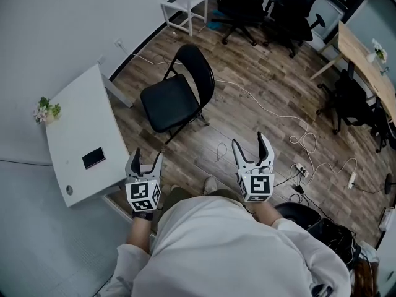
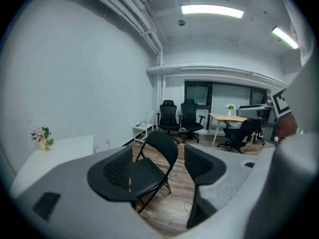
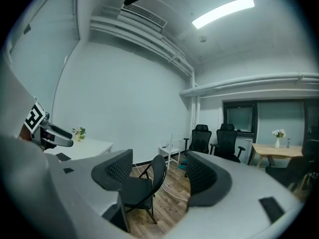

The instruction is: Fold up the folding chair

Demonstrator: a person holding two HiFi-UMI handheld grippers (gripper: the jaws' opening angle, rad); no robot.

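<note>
One white table (image 1: pixel 79 121) beside folding chair (image 1: pixel 168 106)

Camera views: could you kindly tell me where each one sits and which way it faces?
Head view: on the person's head, looking steeply down at the folding chair on the floor; sleeves, left gripper and right gripper show, both open.
Left gripper view: on the left gripper, facing across the room; its open jaws frame the folding chair.
Right gripper view: on the right gripper, aimed likewise past its open jaws.
Shared: folding chair, white table.
</note>
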